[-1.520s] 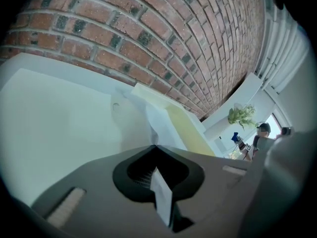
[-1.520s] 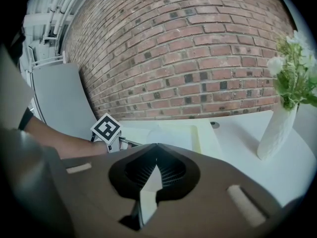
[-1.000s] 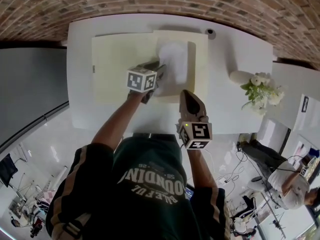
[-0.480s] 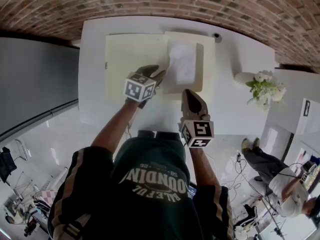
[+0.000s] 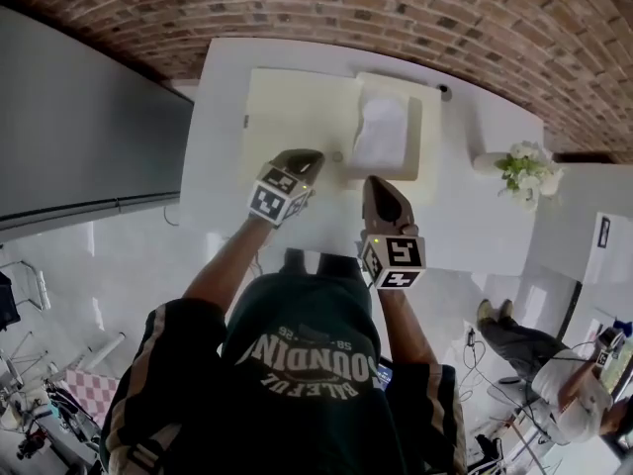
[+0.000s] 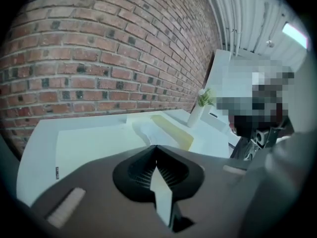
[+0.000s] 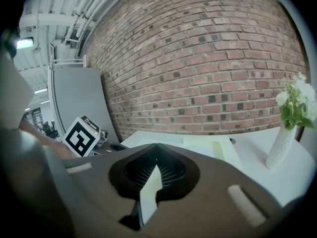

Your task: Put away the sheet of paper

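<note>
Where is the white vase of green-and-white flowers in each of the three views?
Head view: white vase of green-and-white flowers, right side, above mid-height.
Left gripper view: vase just right of centre, before the wall.
Right gripper view: vase at far right edge.
Shared landmark: red brick wall behind it.

paper (image 5: 382, 132) on folder's (image 5: 292, 117) r half, on table (image 5: 465, 226); vase (image 5: 490, 162) further r.

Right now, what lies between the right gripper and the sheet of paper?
In the head view, only a strip of the cream folder under the sheet of paper separates it from the right gripper; nothing else.
</note>
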Tool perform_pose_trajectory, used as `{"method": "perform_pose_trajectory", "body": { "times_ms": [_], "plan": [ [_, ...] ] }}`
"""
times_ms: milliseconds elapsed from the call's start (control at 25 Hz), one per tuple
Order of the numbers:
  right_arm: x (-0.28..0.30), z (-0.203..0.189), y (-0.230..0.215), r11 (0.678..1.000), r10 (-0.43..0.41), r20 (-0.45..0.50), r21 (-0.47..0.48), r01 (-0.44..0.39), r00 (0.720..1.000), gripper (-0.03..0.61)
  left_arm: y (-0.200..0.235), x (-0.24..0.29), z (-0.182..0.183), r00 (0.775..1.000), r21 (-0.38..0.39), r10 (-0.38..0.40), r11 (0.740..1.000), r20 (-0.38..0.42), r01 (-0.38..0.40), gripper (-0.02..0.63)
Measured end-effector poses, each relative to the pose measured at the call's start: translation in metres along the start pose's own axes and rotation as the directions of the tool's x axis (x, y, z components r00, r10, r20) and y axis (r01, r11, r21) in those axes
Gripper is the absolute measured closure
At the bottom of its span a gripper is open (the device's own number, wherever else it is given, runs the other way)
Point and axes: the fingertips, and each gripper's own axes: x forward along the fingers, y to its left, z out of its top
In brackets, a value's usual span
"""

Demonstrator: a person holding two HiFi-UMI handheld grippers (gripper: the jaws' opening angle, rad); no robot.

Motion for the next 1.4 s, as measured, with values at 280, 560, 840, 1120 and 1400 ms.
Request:
{"method": "perform_pose_trajectory", "body": {
  "times_ms": [280,560,840,1120,1400],
  "plan": [
    [-0.015,0.027,0.041,0.997,0.031,0.075,-0.074,-0.025,0.997,0.58,-0.004,-0.062,0.016,0.994,0.047,0.046,0.998,0.1,-0.051,0.601],
    [-0.035,0.061,0.068,0.992,0.049,0.154,-0.121,-0.03,0.987,0.58,-0.01,-0.126,0.042,0.973,0.101,0.094,0.988,0.209,-0.117,0.601],
    [-0.047,0.099,0.085,0.984,0.062,0.23,-0.176,-0.021,0.971,0.581,-0.008,-0.168,0.071,0.949,0.136,0.12,0.977,0.292,-0.165,0.601],
    [-0.047,0.097,0.098,0.982,0.081,0.229,-0.187,-0.037,0.97,0.581,-0.008,-0.18,0.075,0.941,0.128,0.129,0.976,0.312,-0.177,0.602],
    [-0.049,0.098,0.089,0.986,0.069,0.233,-0.165,-0.031,0.97,0.581,-0.009,-0.174,0.069,0.946,0.12,0.128,0.978,0.297,-0.17,0.601]
  ]
}}
